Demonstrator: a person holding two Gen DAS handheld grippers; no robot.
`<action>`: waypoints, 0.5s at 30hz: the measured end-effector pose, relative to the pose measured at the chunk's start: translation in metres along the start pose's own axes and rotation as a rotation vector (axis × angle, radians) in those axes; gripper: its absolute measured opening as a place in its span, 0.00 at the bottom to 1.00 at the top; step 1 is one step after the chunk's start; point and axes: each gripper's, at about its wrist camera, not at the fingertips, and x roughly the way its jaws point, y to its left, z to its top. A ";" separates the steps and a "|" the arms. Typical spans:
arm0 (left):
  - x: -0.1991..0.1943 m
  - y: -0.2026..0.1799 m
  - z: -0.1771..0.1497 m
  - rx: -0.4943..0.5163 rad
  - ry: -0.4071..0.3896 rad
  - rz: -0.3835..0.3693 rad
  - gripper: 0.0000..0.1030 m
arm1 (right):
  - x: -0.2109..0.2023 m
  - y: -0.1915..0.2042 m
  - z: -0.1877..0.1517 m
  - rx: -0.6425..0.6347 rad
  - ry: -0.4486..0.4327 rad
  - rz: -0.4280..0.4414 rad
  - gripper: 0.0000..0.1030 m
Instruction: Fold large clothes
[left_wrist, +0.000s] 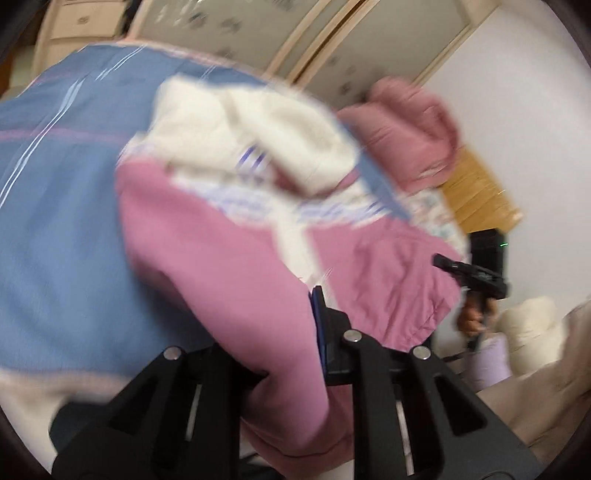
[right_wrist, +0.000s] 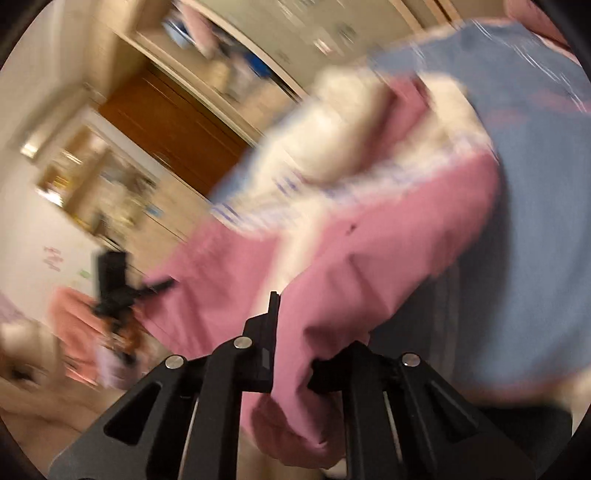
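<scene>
Pink garment (left_wrist: 207, 258) with white fleece collar lies over a blue bedspread (left_wrist: 55, 206), both views blurred. Left gripper (left_wrist: 291, 354) is clamped on its near left edge; right gripper (right_wrist: 291, 354) is clamped on its near right edge. A pink quilt (left_wrist: 410, 129) sits far right.

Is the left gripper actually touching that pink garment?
Touching. In the left wrist view, the left gripper is shut on a fold of the pink garment, whose cloth passes between its fingers.
</scene>
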 end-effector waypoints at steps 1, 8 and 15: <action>0.006 0.002 0.022 -0.017 -0.008 -0.038 0.15 | 0.002 0.000 0.020 0.010 -0.040 0.037 0.11; 0.069 0.035 0.168 -0.132 -0.043 -0.060 0.16 | 0.041 -0.045 0.169 0.127 -0.182 -0.012 0.11; 0.145 0.191 0.264 -0.580 -0.089 0.199 0.26 | 0.087 -0.167 0.252 0.417 -0.255 -0.295 0.42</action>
